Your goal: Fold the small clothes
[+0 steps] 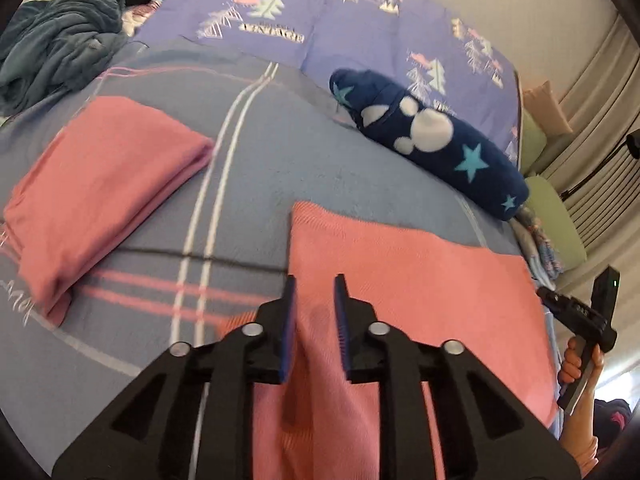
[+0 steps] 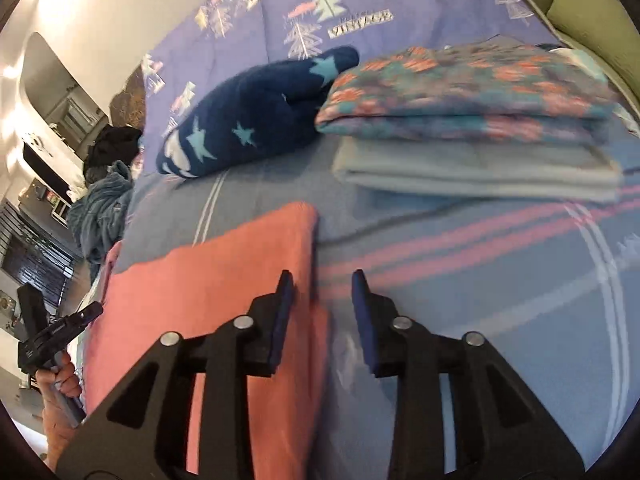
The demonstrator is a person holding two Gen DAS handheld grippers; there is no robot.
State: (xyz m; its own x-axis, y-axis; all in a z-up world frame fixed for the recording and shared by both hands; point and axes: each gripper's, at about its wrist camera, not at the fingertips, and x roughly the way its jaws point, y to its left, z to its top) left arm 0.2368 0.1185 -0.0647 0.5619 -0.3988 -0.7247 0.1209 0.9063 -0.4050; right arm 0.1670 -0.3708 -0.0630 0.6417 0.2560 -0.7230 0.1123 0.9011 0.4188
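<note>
A flat pink knitted cloth [image 1: 400, 280] lies spread on the plaid blue bed cover [image 1: 280, 152]. The left tongs [image 1: 315, 292] hover released above its near part, holding nothing. The right tongs [image 2: 320, 286] hang released over the cloth's right edge [image 2: 312, 240], one finger above pink fabric, the other above the cover.

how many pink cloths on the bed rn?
2: folded pink cloth on the bed's left; pink cloth spread flat below both open grippers. Others may be hidden.
</note>
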